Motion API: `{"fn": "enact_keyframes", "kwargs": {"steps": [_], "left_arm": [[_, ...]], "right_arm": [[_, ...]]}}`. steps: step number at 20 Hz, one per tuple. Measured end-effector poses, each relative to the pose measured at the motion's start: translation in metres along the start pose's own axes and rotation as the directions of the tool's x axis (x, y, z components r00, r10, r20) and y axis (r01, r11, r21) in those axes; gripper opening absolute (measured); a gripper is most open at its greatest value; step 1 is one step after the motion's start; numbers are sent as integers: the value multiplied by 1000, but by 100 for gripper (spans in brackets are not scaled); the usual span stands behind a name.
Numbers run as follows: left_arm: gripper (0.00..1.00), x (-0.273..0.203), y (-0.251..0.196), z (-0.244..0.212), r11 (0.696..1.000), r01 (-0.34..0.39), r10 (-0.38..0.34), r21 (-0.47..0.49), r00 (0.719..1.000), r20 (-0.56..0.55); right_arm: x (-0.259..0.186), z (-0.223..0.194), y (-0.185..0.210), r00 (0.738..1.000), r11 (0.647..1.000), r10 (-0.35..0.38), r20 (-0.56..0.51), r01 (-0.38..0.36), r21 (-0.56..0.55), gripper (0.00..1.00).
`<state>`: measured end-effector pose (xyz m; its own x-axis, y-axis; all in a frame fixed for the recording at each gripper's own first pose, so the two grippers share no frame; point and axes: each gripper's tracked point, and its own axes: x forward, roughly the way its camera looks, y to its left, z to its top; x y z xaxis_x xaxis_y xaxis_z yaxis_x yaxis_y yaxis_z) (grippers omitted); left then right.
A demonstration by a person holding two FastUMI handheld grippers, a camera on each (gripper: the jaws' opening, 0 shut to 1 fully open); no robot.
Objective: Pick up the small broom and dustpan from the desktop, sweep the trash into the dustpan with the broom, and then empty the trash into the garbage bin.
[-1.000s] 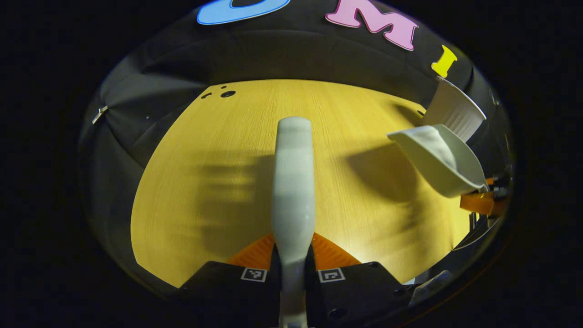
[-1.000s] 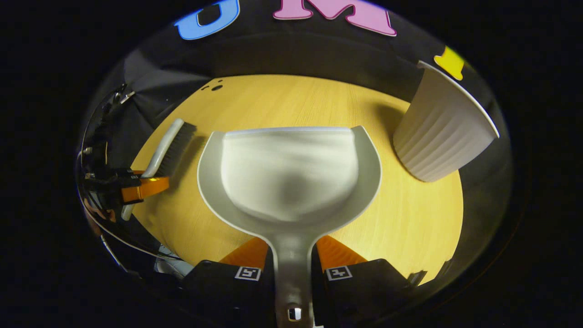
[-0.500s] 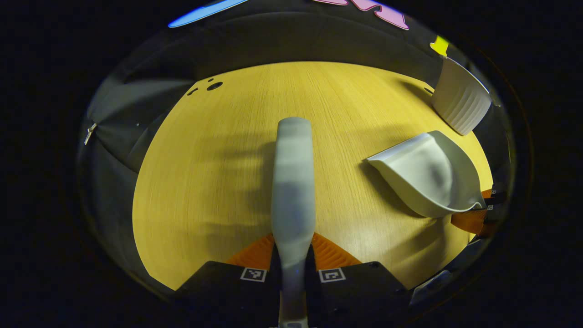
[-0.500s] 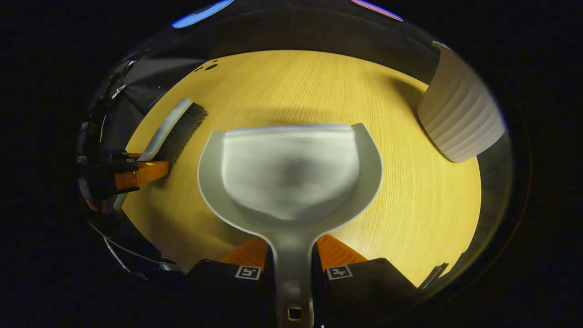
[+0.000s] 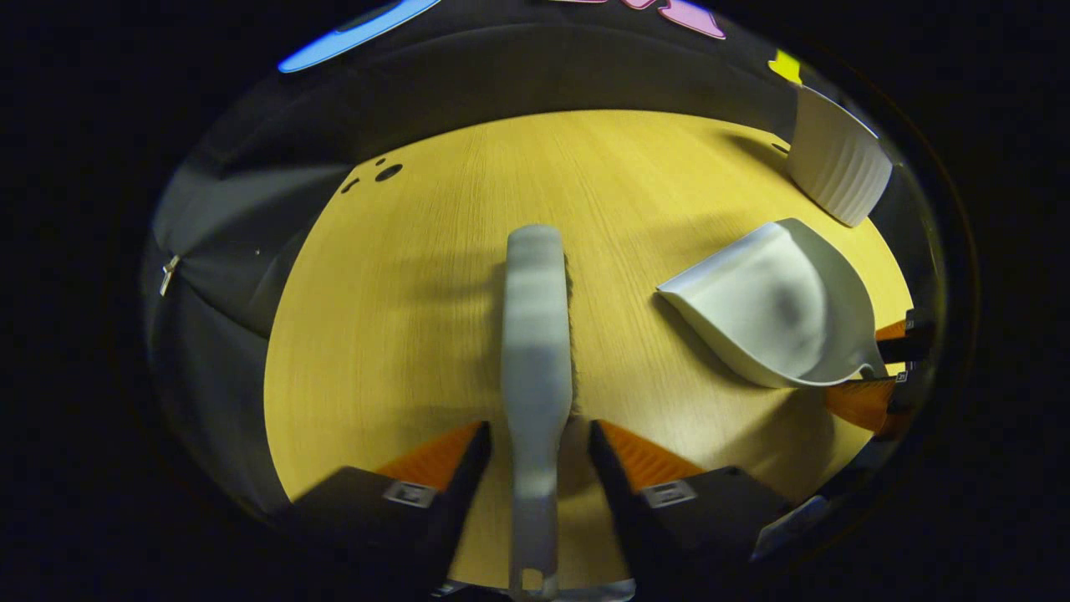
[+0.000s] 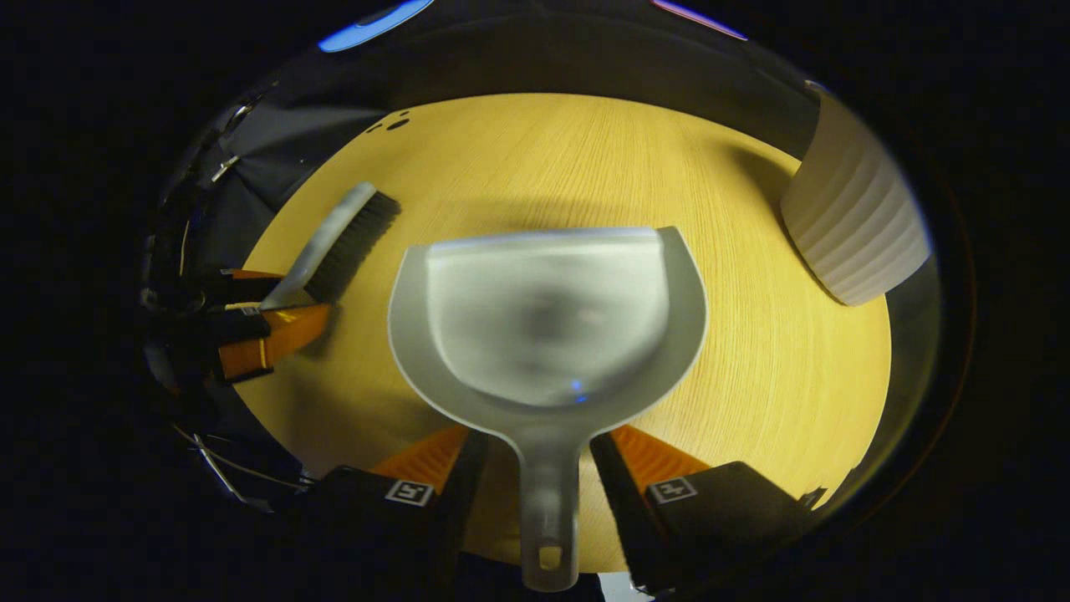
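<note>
I see both tools spread wide: left tool (image 5: 535, 439) around the broom (image 5: 535, 334), right tool (image 6: 539, 451) around the dustpan (image 6: 547, 313), both on the counter (image 5: 401, 334). Pulling back carelessly could knock either handle askew.

On the desktop (image 6: 752, 351), the broom (image 6: 347, 238) lies left of the dustpan (image 6: 547, 322), bin (image 6: 853, 226) far right.

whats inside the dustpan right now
The dustpan lies on the table, its scoop showing bare grey plastic with a dark blur, no distinct trash. The table beneath it is covered.
</note>
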<state>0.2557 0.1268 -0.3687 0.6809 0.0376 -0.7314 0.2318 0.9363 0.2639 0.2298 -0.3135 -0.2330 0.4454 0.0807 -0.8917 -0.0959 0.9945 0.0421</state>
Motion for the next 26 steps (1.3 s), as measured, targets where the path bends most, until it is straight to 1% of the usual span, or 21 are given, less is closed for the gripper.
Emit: {"fn": "enact_keyframes", "kwargs": {"steps": [1,2,3,5,6,7,9,10,12,13,14,16,18,20,21,23,26], "left_arm": [[99,-2,-2,-1,1000,3,-3,-10,1000,16],[97,-12,-3,1,1000,7,-6,-21,999,36],[97,-24,-4,3,999,7,-5,-32,998,59],[97,-52,-1,16,998,-7,15,-55,990,142],[97,-68,-2,22,998,-4,17,-65,982,187],[98,-86,-3,30,997,3,16,-78,971,240],[97,-125,0,49,994,9,31,-110,932,361],[97,-146,5,56,992,-2,56,-127,905,422],[97,-195,16,70,989,-40,114,-145,833,542],[97,-219,19,74,986,-46,133,-159,795,592],[97,-240,20,78,984,-35,138,-172,762,633],[97,-280,22,77,981,-7,141,-192,706,694],[97,-312,27,71,980,-2,150,-198,659,737],[96,-335,26,60,982,-11,155,-190,627,764],[97,-337,24,55,983,-11,150,-183,619,771],[97,-347,17,41,984,6,136,-177,618,775],[97,-360,8,33,985,19,126,-172,605,786]], "right_arm": [[-6,5,1,1000,1000,2,19,-2,6,84],[-12,7,-1,999,1000,-3,40,3,12,99],[-21,11,-2,998,1000,-5,65,4,16,100],[-43,27,-3,990,1000,-13,137,9,27,100],[-60,34,-2,984,1000,-14,179,9,29,100],[-74,45,2,972,1000,-15,236,9,26,100],[-107,69,7,933,1000,-24,359,24,4,100],[-127,78,9,911,999,-30,412,35,-5,99],[-164,90,17,865,998,-40,501,58,-20,99],[-179,94,23,842,998,-35,539,57,-24,99],[-197,98,31,818,998,-29,575,52,-24,100],[-227,104,38,768,999,-27,640,44,-11,99],[-260,106,43,714,999,-34,699,50,-2,99],[-287,103,40,668,997,-58,742,70,16,100],[-298,102,38,648,997,-67,758,76,22,99],[-320,98,34,619,996,-80,782,85,34,99],[-344,95,23,569,991,-120,814,111,69,99]]}}
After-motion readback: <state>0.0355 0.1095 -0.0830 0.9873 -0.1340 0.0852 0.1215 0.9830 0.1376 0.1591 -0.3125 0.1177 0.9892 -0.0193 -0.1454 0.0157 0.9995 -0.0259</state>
